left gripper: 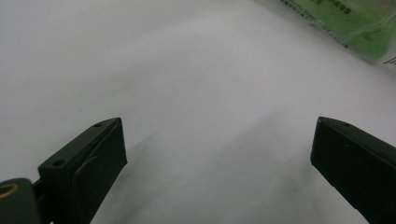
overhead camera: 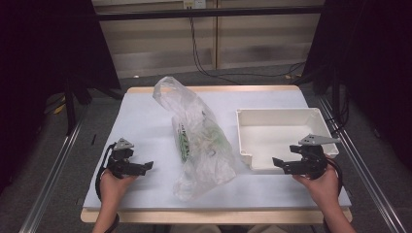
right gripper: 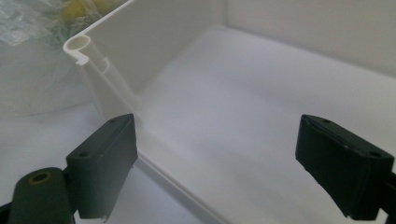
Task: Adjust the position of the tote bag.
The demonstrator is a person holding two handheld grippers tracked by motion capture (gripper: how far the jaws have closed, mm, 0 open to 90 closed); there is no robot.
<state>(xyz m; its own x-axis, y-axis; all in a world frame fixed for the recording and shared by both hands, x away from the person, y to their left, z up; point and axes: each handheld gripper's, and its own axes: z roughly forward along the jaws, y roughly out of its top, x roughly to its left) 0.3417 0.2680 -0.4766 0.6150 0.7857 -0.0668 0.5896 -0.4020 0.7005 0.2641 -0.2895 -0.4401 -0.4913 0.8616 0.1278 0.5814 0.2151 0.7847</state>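
I'm holding both sets of jaws wide apart with nothing between them: the left gripper (overhead camera: 145,166) is hovering over bare white table (overhead camera: 141,126), the right gripper (overhead camera: 278,162) is sitting at the near rim of the empty white bin (overhead camera: 286,114). The clear plastic bag (overhead camera: 199,141) is lying between them, well apart from the left gripper, touching the bin's left wall. I'm worrying that the slack film could slip from a shallow pinch, or snag the bin's corner.

Lab rec. setup: black curtains (overhead camera: 43,58), metal frame rails (overhead camera: 51,170), cables (overhead camera: 204,63), white-topped table (overhead camera: 141,121).
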